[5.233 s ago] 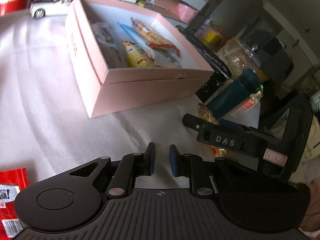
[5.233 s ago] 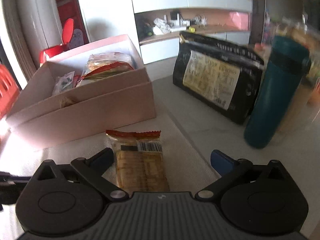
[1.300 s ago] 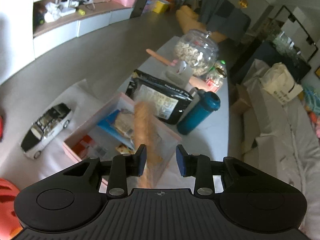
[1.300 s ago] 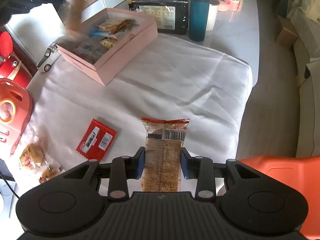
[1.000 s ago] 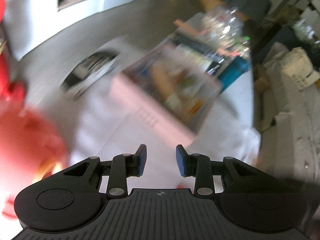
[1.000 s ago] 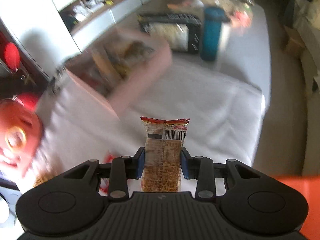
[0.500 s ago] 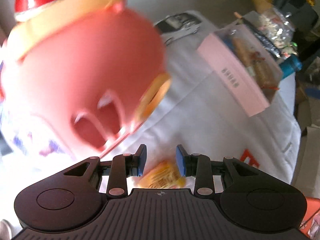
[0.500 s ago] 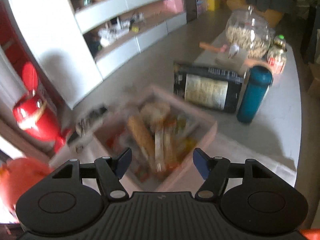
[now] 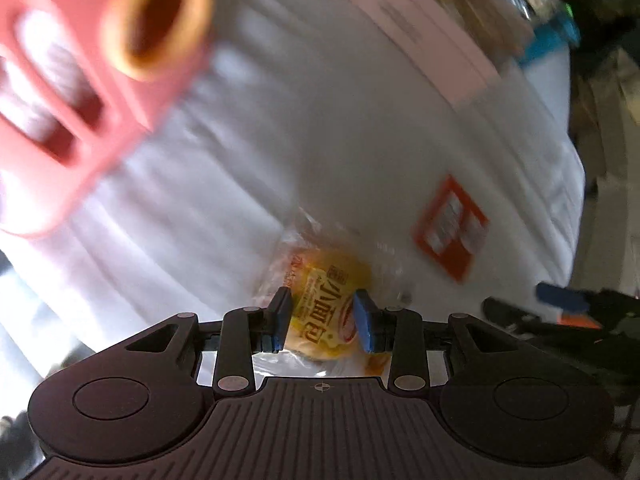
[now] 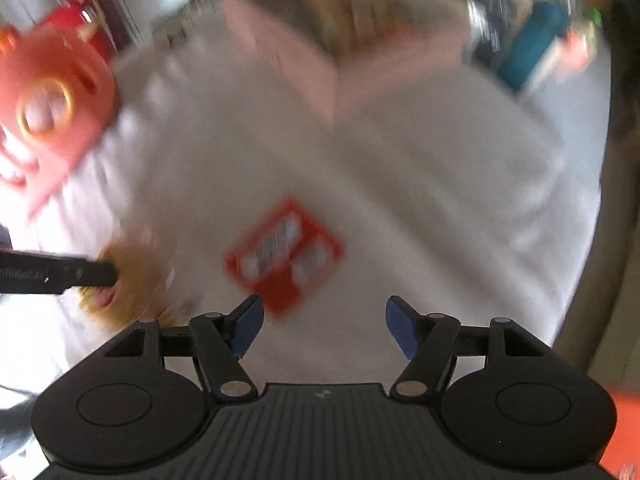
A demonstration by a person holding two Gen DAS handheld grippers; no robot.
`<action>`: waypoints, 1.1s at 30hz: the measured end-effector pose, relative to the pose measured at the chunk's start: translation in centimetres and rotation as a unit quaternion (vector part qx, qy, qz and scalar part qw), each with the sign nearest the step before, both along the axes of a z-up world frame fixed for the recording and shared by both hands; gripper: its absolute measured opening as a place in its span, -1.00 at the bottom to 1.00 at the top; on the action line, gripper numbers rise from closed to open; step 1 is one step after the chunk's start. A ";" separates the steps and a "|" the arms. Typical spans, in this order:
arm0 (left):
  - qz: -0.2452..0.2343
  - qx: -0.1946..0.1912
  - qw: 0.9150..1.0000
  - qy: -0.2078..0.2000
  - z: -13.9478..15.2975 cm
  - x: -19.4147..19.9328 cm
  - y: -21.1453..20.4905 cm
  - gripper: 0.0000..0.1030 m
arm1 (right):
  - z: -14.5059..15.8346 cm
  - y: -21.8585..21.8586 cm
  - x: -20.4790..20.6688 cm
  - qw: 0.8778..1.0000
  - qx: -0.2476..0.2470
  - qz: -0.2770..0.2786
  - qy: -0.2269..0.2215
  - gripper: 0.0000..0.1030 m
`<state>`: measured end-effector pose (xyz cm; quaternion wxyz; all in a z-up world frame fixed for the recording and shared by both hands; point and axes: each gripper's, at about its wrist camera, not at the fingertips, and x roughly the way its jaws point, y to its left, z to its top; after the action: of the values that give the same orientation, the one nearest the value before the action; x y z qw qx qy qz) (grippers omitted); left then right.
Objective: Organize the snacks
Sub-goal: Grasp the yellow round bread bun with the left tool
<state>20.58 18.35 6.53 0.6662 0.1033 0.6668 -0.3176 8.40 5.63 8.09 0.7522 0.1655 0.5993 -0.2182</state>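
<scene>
My left gripper straddles a yellow bread packet lying on the white cloth; its pads sit at the packet's sides, and I cannot tell whether they press it. My right gripper is open and empty, just short of a red snack packet on the cloth. That red packet also shows in the left wrist view. The pink box holding several snacks stands at the far side, also in the left wrist view. Both views are motion-blurred.
A red-orange plastic toy stands at the left, also in the right wrist view. A teal bottle and a black bag stand beyond the box. The cloth's right edge drops off.
My right gripper released its brown snack over the box, opened, and swung down to the red packet. My left gripper dropped its snack, swung left and came down around the yellow bread packet.
</scene>
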 end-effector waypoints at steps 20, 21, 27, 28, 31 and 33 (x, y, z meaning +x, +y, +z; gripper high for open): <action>-0.121 0.144 0.982 0.005 -2.7 -5.1 -7.0 0.42 | -5.0 -0.2 -6.6 0.982 0.141 -0.084 0.097 0.40; -0.121 0.146 0.982 0.006 -2.9 -5.0 -7.3 0.42 | -5.0 -0.4 -6.5 0.981 0.144 -0.084 0.097 0.40; -0.130 0.147 0.980 0.002 -3.1 -5.3 -7.8 0.30 | -4.9 -1.3 -6.2 0.980 0.149 -0.069 0.110 0.40; -0.125 0.142 0.982 0.004 -3.0 -5.2 -7.6 0.28 | -4.8 -1.3 -5.9 0.981 0.146 -0.064 0.110 0.40; -0.101 0.133 0.986 0.009 -2.4 -4.3 -6.3 0.18 | -4.8 -1.1 -5.4 0.982 0.142 -0.052 0.108 0.40; -0.094 0.133 0.987 0.007 -2.2 -4.1 -5.8 0.16 | -4.7 -0.9 -5.1 0.983 0.145 -0.047 0.106 0.40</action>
<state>16.52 12.59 4.32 0.6092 0.2510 0.6952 -0.2874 3.30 4.77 3.42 0.6415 0.2763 0.6925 -0.1803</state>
